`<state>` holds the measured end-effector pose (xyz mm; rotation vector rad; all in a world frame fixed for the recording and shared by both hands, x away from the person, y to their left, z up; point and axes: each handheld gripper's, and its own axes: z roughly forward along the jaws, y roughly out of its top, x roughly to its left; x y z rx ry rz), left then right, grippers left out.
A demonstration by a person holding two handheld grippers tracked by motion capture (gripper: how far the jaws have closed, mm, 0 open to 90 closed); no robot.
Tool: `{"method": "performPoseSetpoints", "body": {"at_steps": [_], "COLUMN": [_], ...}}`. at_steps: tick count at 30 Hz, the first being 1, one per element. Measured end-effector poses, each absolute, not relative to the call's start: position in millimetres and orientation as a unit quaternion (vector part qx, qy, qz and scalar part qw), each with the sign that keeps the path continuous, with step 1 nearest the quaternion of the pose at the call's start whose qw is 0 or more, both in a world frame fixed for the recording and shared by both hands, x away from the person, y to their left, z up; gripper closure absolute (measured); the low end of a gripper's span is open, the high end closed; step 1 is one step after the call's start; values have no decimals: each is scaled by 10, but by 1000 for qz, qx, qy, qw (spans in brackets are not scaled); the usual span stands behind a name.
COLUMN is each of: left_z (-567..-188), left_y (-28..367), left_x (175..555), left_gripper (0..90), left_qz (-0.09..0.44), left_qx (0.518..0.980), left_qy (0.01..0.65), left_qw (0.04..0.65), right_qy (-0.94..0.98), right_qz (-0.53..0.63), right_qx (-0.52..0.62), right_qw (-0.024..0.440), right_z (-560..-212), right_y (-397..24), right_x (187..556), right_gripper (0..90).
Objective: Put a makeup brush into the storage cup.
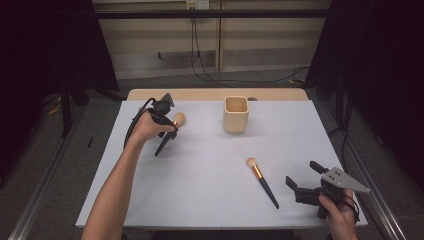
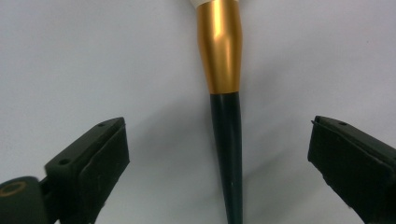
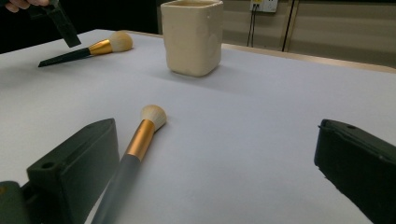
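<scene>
A large makeup brush with a black handle, gold ferrule and cream head lies at the table's left. My left gripper hovers right over it, open, with the black handle between the jaws and touching neither. A smaller brush lies at the front middle, its head pointing away from me. My right gripper stands open near the front right, just right of that small brush, with nothing between its jaws. A cream square cup stands upright at the back middle.
A white sheet covers the table, with a wooden edge at the back. In the right gripper view the cup stands ahead, with the large brush and the left gripper far off at the left.
</scene>
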<state>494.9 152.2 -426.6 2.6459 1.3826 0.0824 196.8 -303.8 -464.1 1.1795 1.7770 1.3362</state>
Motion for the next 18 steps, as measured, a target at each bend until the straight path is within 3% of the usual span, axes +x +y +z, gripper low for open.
{"method": "performPoseSetpoints", "body": {"at_steps": [11,13,18], "left_z": [-4410,-4450,-4515], "left_y": [1446,1438,1400], "left_x": [4992,5006,5035], "left_gripper": [179,253,283], "left_qz": [21,16,15], "left_qx": [892,889,891], "left_qy": [449,455,451], "left_qw": [56,54,46], "right_qy": [673,674,673], "right_qz": [505,504,504], "right_qx": [445,446,446], "right_qw": [307,305,306], "right_z": [-4643,-4643,-4643], "right_y": [-3040,-3039,-3039], "right_x": [1963,1962,1961], "right_gripper": [0,0,0]}}
